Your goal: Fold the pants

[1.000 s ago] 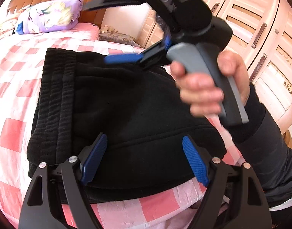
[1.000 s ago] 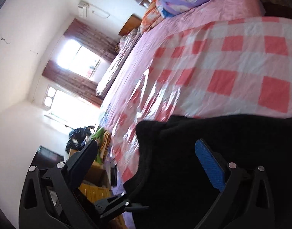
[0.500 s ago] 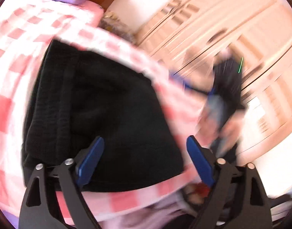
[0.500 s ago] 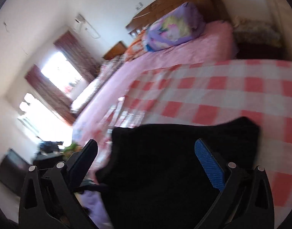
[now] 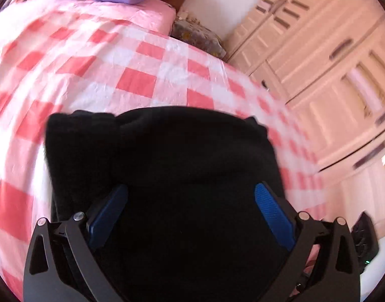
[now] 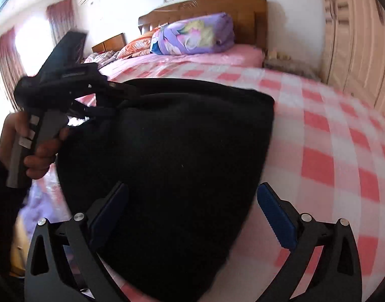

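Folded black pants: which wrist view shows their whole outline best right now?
The right wrist view: the pants show the far edge and right corner against the checked sheet. In the left wrist view they fill the lower frame.

A folded pair of black pants [image 6: 172, 171] was seen lying on a bed covered by a pink-and-white checked sheet [image 6: 318, 136]. The right gripper [image 6: 192, 216] was held over the near part of the pants, its jaws spread wide with the blue pads apart and nothing pressed between them. At the left, the left gripper [image 6: 117, 93] was held in a hand [image 6: 33, 148], its jaws opening at the far edge of the pants. A purple pillow [image 6: 195, 35] was set before a wooden headboard [image 6: 217, 7].
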`<action>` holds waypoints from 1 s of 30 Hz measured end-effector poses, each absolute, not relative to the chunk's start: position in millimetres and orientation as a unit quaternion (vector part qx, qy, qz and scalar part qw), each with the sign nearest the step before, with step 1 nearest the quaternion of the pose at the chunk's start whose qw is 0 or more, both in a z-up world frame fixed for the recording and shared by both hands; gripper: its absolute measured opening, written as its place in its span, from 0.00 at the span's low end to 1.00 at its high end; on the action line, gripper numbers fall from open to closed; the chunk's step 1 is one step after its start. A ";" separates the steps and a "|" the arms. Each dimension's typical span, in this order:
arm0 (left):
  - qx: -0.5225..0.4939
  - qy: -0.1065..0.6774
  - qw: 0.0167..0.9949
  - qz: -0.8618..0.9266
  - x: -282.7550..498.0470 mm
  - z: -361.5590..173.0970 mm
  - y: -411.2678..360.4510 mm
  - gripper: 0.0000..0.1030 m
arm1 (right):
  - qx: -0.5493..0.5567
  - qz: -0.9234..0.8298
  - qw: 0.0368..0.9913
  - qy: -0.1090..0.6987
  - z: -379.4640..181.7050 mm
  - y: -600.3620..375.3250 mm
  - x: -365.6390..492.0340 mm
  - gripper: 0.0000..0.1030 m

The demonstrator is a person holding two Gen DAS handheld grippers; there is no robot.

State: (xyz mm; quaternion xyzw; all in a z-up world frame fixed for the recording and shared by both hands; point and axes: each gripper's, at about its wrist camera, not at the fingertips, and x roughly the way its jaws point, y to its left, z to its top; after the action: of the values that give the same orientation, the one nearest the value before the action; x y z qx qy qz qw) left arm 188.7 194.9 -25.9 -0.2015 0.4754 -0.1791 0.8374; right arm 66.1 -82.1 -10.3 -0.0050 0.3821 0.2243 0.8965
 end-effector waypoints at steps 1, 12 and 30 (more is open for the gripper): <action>-0.206 0.459 0.846 -0.176 182.0 -17.0 197.5 0.97 | -0.006 0.222 0.904 0.365 -3.7 -87.3 59.6 0.96; -0.039 0.418 0.907 -0.039 146.5 -10.4 163.9 0.98 | -0.019 0.257 0.874 0.411 -25.5 -96.7 30.3 0.96; 0.019 0.207 0.975 0.079 -9.7 123.5 130.1 0.99 | 0.031 0.090 0.977 0.191 83.6 -162.1 -28.5 0.96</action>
State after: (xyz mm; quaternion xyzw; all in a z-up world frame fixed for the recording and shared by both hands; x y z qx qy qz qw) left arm -9.7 130.1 123.5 0.0189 0.2075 0.0789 0.9749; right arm -28.5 -162.1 83.6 0.0313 0.1910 0.0901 0.9770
